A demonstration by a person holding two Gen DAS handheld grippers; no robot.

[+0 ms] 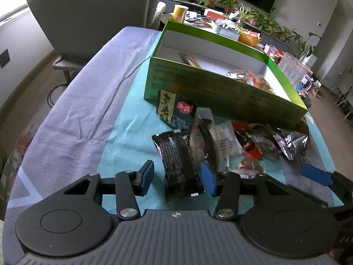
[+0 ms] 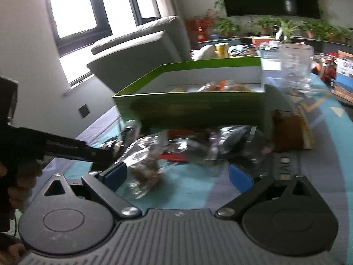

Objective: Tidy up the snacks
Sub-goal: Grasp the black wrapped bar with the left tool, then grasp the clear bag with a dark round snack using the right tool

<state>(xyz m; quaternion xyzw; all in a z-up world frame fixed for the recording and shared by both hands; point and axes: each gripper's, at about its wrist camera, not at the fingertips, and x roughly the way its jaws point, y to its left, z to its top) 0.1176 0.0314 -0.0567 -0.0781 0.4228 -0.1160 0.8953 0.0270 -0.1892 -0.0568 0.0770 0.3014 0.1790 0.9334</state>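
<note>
Potted plants line the far wall behind a worktop (image 1: 72, 119) under blue cloth. Toward its far edge sits a green box (image 1: 220, 92) with some snacks inside; more snack packets (image 1: 220, 141) lie before it. Left gripper (image 1: 177, 177) fingers straddle a black packet (image 1: 179, 165), not pressing. Right gripper (image 2: 179, 175) fingers gape, empty.

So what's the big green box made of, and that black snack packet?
The green box looks like thin cardboard: glossy printed outside, plain matte white inside, with sharp folded corners. The black snack packet looks like shiny plastic or foil film, since it crinkles, catches light and has a zigzag sealed edge.
</note>
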